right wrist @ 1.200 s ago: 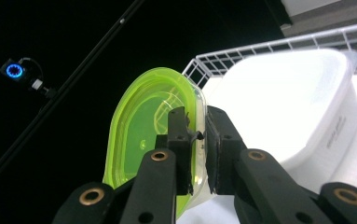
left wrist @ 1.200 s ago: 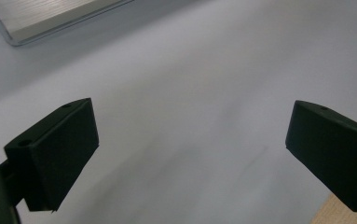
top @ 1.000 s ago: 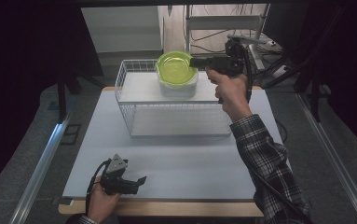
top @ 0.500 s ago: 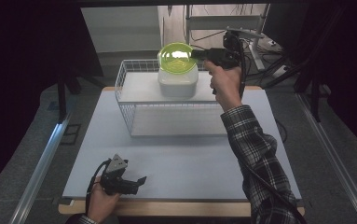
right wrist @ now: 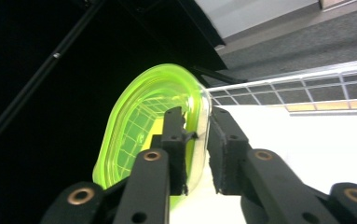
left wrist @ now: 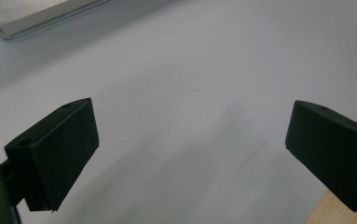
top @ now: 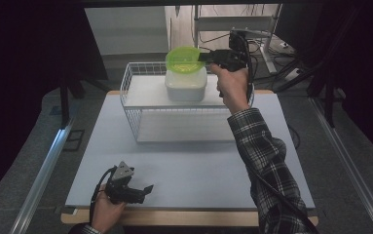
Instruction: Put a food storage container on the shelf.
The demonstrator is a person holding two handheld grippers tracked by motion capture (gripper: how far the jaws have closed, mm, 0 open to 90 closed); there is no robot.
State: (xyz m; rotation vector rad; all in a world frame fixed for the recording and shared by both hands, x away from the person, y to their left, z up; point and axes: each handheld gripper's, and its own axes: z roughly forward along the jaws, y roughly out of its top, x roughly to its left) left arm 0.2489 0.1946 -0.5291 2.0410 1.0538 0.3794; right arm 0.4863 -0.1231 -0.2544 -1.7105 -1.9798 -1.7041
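Upper centre: green lid [top: 183, 59] between the just-opening jaws of the right hand-held gripper [top: 204, 57], contact hard to judge. White container [top: 185, 85] partly hidden beneath. Lower left: left hand-held gripper [top: 147, 188] spread wide over the desk [top: 184, 165], nothing between.

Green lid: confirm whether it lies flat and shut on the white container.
No: the green lid stands tilted above the white container.

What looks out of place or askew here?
The green lid is off the white tub in the wire basket, tilted above it, its rim between the right tongs, whose jaws have just been opening.
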